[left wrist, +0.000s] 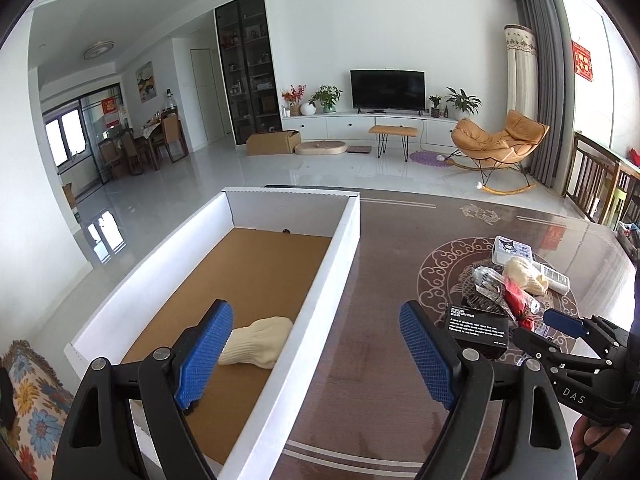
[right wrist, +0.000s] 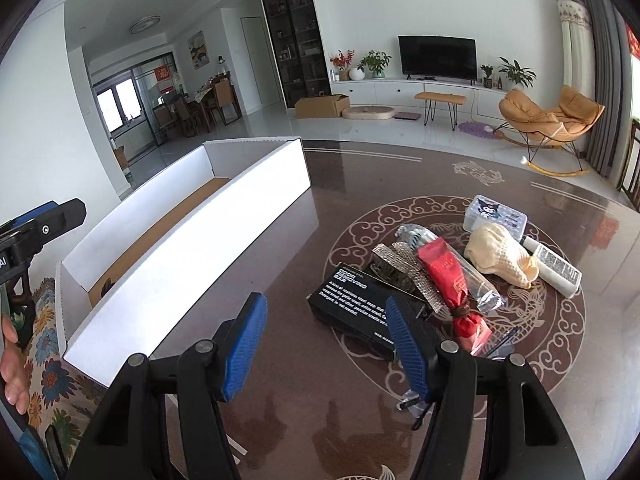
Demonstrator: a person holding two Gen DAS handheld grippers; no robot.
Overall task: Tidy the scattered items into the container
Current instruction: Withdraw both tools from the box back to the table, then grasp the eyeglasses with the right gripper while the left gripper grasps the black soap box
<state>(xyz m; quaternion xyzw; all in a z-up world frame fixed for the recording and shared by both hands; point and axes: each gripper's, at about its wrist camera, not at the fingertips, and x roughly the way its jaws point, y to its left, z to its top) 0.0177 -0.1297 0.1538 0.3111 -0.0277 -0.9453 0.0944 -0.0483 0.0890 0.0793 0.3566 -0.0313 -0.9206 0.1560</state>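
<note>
A long white cardboard box (left wrist: 320, 280) with a brown floor stands on the left of the dark table; it also shows in the right wrist view (right wrist: 192, 252). A cream knit glove (left wrist: 258, 340) lies inside it. My left gripper (left wrist: 316, 354) is open and empty above the box's right wall. My right gripper (right wrist: 326, 346) is open and empty, just left of the pile: a black box (right wrist: 356, 300), a red packet (right wrist: 448, 276), a second cream glove (right wrist: 500, 256), a white tube (right wrist: 556, 266), a clear case (right wrist: 496, 212) and mesh strips (right wrist: 404, 268).
A floral cushion (left wrist: 36, 392) lies left of the box. The right gripper's body (left wrist: 576, 344) shows at the right of the left wrist view, next to the pile (left wrist: 512, 280). The table has a round pattern (right wrist: 560, 320).
</note>
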